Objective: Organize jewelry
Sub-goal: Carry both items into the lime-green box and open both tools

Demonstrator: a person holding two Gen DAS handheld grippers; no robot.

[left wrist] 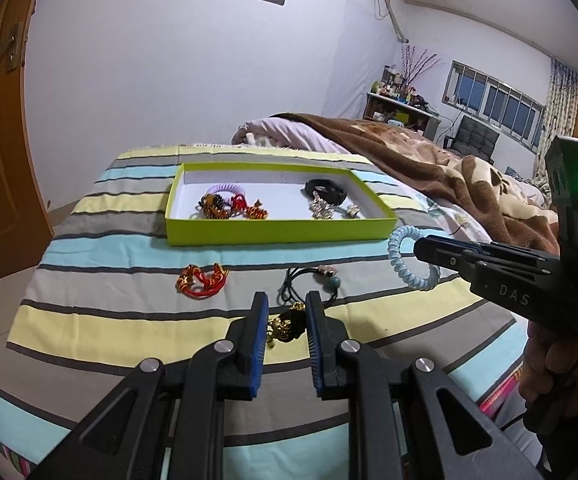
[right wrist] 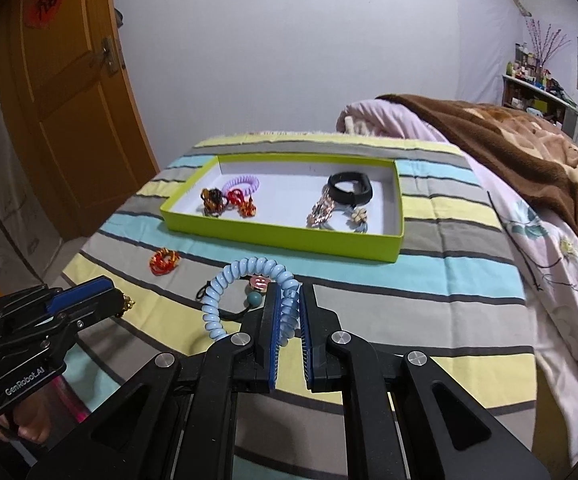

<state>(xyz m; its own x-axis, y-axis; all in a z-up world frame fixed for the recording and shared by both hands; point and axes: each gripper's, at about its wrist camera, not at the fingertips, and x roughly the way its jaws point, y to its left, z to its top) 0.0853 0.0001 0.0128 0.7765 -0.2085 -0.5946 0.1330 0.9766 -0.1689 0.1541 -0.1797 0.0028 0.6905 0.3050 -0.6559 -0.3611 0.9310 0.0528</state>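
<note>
Jewelry sits in both tools; the right tool (right wrist: 289,312) is clamped narrow on a pale blue coil band (right wrist: 245,292), whose loop stands upright and bulges to the left of the blue pads, held above the striped cloth (right wrist: 449,276); the left tool (left wrist: 287,320) has its pads close around a black and gold ornament (left wrist: 285,326), though whether they press it cannot be told from its own view; the right wrist view shows only a gold tip at that tool's nose. Just beyond the tools a black cord tie with a teal bead (left wrist: 333,283) lies flat, and a red and gold knot (left wrist: 201,280) lies to its left, apart from it. Farther out is the green tray (left wrist: 281,232), long axis running left to right, its near wall facing the tools; inside, a lilac coil band (right wrist: 242,182), red and brown pieces (right wrist: 229,200) at the left end, a black band (right wrist: 351,188) and a gold clip (right wrist: 321,210) at the right, with bare white floor between the two groups. The worktop edge falls away at the left toward a wooden door (right wrist: 69,100); a bed with a brown blanket (right wrist: 509,140) borders the right.
</note>
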